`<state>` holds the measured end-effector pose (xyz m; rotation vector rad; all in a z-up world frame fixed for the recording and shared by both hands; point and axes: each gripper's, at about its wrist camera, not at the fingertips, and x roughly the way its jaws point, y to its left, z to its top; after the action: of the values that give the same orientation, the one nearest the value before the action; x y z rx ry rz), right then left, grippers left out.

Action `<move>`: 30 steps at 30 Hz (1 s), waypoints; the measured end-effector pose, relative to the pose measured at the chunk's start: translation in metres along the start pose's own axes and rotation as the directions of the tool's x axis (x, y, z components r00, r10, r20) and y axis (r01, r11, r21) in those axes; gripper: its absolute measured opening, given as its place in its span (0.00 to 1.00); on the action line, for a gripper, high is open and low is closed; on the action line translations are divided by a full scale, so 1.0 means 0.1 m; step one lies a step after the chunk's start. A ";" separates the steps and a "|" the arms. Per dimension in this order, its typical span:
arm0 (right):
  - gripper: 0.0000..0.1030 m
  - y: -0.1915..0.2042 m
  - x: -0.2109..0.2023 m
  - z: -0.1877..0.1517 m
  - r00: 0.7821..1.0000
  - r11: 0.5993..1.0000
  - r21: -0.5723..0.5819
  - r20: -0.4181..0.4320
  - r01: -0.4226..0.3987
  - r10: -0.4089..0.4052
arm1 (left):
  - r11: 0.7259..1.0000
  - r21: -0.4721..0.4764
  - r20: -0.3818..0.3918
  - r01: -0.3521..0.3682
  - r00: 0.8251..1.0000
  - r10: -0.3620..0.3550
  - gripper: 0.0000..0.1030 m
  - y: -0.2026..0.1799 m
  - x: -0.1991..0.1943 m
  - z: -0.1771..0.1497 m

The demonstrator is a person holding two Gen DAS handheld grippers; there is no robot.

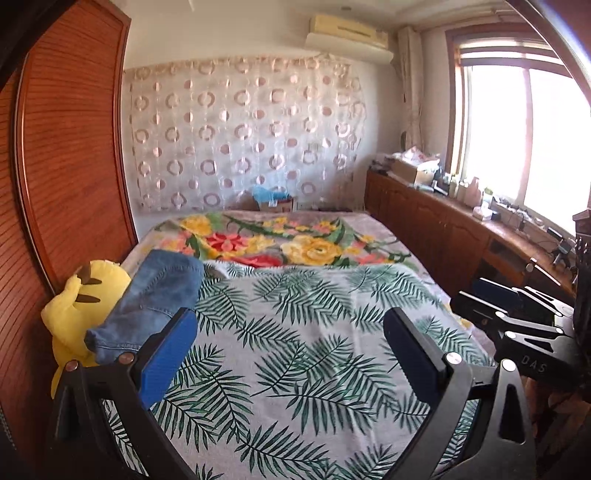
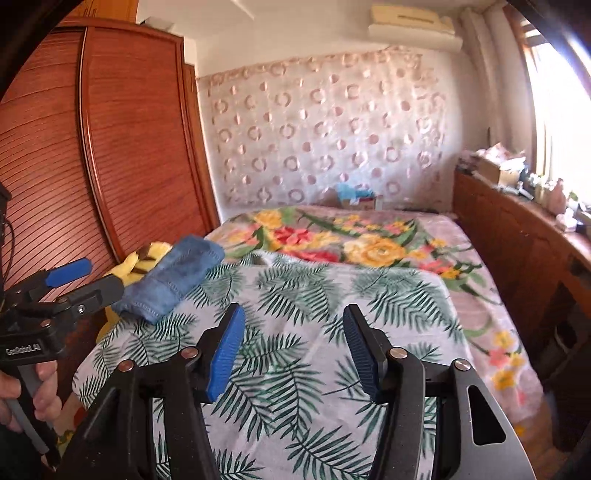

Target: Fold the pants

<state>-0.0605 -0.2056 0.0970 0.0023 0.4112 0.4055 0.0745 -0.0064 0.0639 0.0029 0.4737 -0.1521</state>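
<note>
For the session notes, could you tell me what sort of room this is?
Most likely a home bedroom: a bed with a leaf-print cover, a wooden wardrobe beside it, and a wall air conditioner.

**Folded jeans at the bed's left edge**

The right gripper hangs open and empty over the palm-leaf sheet. The blue jeans lie folded against a yellow plush toy, with the left gripper beside them, held by a hand
</note>
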 end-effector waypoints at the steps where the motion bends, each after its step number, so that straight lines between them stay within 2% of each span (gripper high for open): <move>1: 0.59 0.01 -0.07 0.02 1.000 1.000 0.000 0.014 0.015 -0.015 | 1.000 0.001 0.010 0.002 1.000 -0.002 0.98 -0.01 -0.06 0.02; 11: 0.60 0.10 -0.61 -0.03 0.994 0.997 0.029 0.085 0.067 -0.069 | 0.999 0.012 0.054 -0.042 0.998 0.041 0.98 -0.07 -0.33 0.06; 16: 0.60 0.17 -0.42 -0.11 0.992 0.996 0.024 0.091 0.083 -0.085 | 0.999 0.005 0.050 -0.045 0.998 0.045 0.98 -0.05 -0.31 0.05; 30: 0.60 0.20 -0.25 -0.13 0.991 0.995 0.010 0.097 0.095 -0.095 | 0.999 -0.005 0.040 -0.051 0.998 0.051 0.98 -0.02 -0.26 -0.01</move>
<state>-0.0942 -0.1975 0.0960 0.0075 0.3146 0.3090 0.0507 -0.0049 0.0752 0.0084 0.4338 -0.1006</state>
